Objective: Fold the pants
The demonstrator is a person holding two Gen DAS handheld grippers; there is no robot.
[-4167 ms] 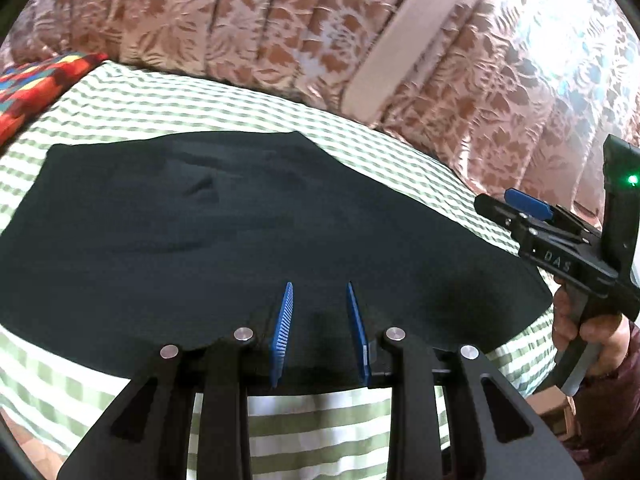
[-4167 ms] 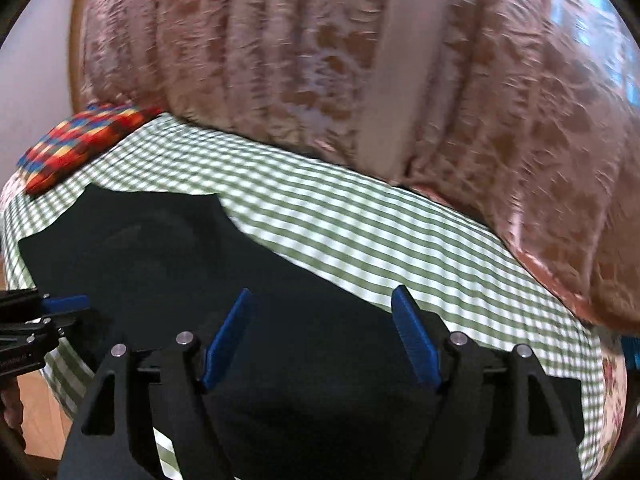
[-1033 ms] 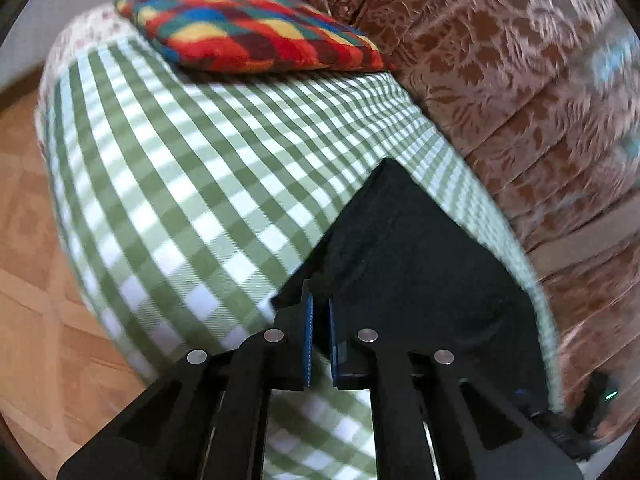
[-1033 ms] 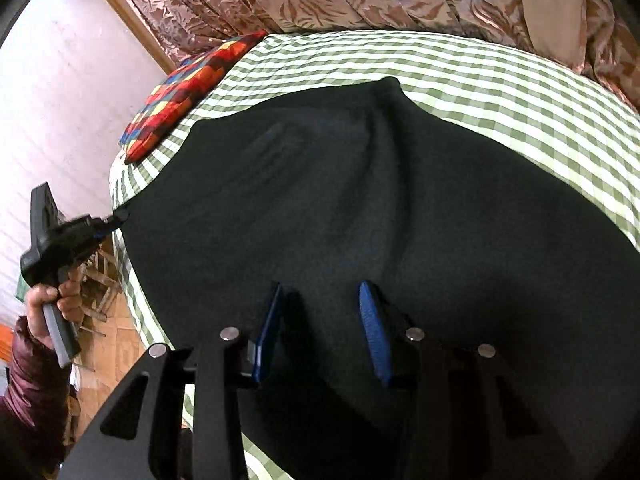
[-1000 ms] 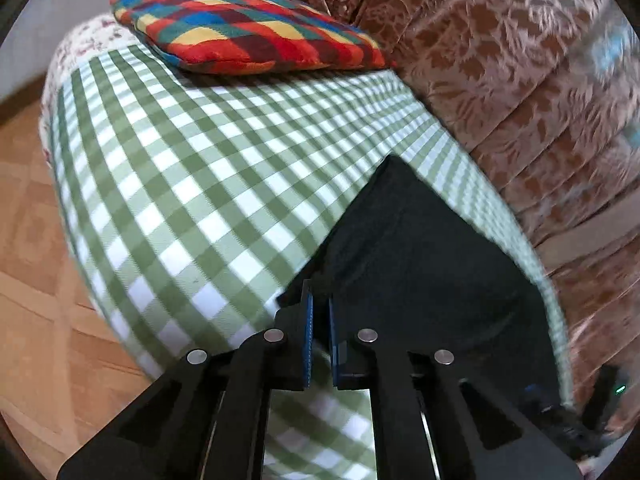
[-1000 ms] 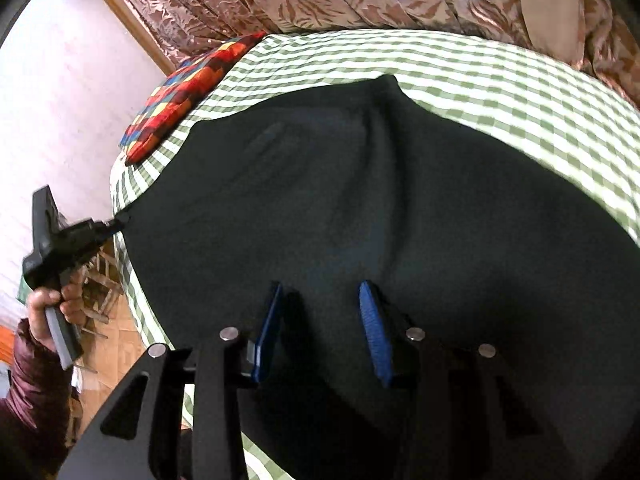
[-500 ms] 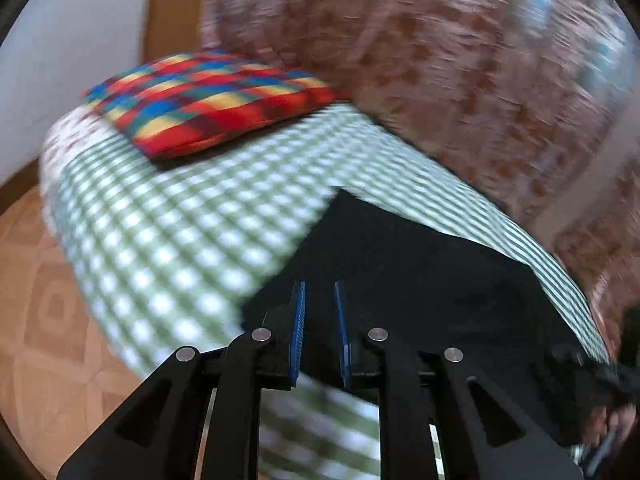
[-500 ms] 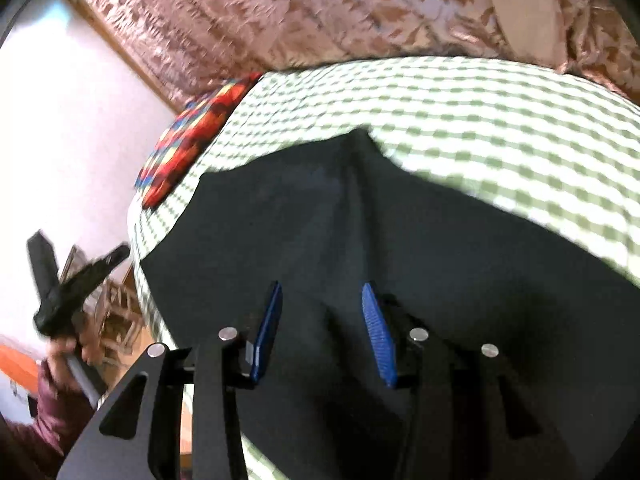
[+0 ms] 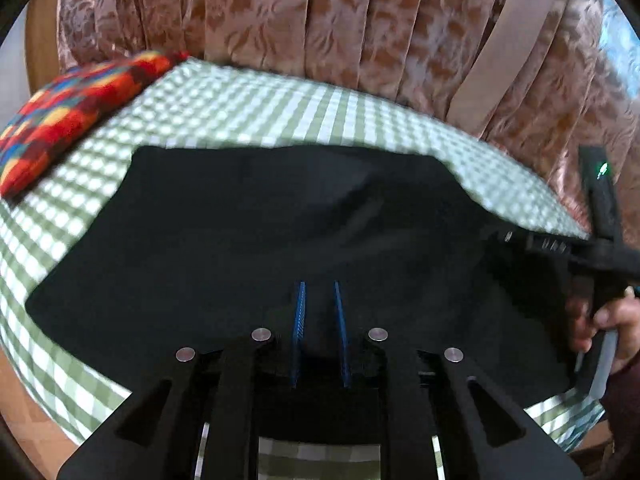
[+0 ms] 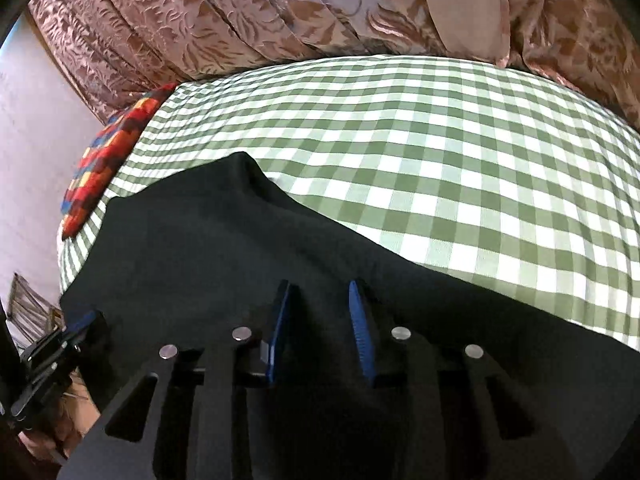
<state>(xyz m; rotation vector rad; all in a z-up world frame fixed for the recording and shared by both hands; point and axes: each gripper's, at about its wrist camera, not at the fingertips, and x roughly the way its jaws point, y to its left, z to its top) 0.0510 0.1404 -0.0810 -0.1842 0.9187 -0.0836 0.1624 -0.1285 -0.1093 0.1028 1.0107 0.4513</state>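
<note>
I see the black pants spread flat on the green-checked bed cover, lying along the near edge with one corner peaking toward the curtains. My left gripper sits low over the near hem, blue pads standing slightly apart; dark cloth fills the gap, but I cannot tell if it is pinched. My right gripper is over the pants too, its jaws have just been closing yet a clear gap remains, fabric below and between them, not clamped. From the left wrist view the right gripper shows at the pants' right end, a hand on its handle. A multicoloured patchwork cushion rests at the bed's far left, well apart from the pants.
</note>
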